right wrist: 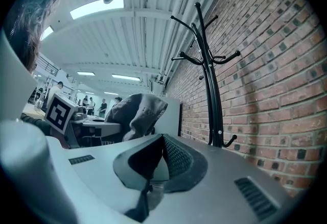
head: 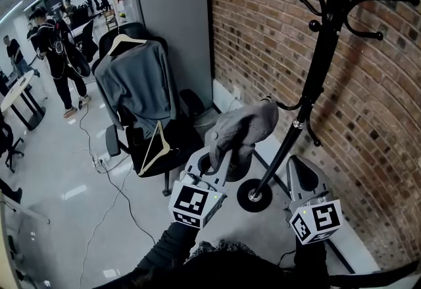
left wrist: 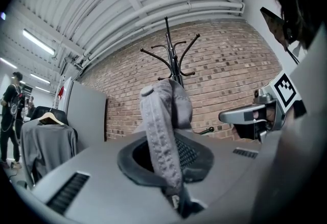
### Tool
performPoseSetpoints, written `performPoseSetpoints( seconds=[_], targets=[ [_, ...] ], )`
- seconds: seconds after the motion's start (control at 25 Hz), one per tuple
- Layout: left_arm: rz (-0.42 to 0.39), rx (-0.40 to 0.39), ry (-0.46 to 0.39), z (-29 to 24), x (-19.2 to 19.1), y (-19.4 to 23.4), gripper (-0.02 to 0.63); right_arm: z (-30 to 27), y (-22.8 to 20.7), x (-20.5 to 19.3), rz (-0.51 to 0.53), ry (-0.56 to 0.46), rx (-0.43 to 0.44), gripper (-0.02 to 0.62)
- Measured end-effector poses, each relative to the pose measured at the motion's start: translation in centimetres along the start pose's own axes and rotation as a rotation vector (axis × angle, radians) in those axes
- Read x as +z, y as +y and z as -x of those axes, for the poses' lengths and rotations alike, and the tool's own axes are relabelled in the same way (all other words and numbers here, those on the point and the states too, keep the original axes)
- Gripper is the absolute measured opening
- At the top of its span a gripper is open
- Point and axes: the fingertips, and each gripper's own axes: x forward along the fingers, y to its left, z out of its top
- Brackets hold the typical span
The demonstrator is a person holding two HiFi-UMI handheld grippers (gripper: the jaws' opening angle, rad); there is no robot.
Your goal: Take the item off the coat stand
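Observation:
A grey cap (head: pixel 245 124) hangs clear of the black coat stand (head: pixel 323 51), just left of its pole. My left gripper (head: pixel 219 151) is shut on the cap; in the left gripper view the cap's stitched band (left wrist: pixel 162 141) runs down between the closed jaws. The stand (left wrist: pixel 173 59) rises behind it against the brick wall. My right gripper (head: pixel 297 174) is beside the stand's lower pole, shut with nothing in it. In the right gripper view its jaws (right wrist: pixel 157 159) meet on nothing, the cap (right wrist: pixel 138 113) is to the left and the stand (right wrist: pixel 210 85) to the right.
A brick wall (head: pixel 368 103) runs along the right. The stand's round base (head: pixel 254 196) sits on the floor ahead. At the left stands an office chair (head: pixel 154 143) with a grey sweater (head: pixel 135 83) and a wooden hanger (head: pixel 155 143). People (head: pixel 59 60) stand far left.

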Motion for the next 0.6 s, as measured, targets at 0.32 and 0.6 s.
performPoseSetpoints(
  seconds=[0.32, 0.6],
  targets=[
    [-0.002, -0.006, 0.003, -0.1, -0.2, -0.6, 0.026, 0.0, -0.5, -0.4, -0.003, 0.0, -0.009, 0.009],
    [0.0, -0.004, 0.007, -0.1, -0.4, -0.6, 0.026, 0.0, -1.6, -0.9, -0.034, 0.015, -0.048, 0.009]
  ],
)
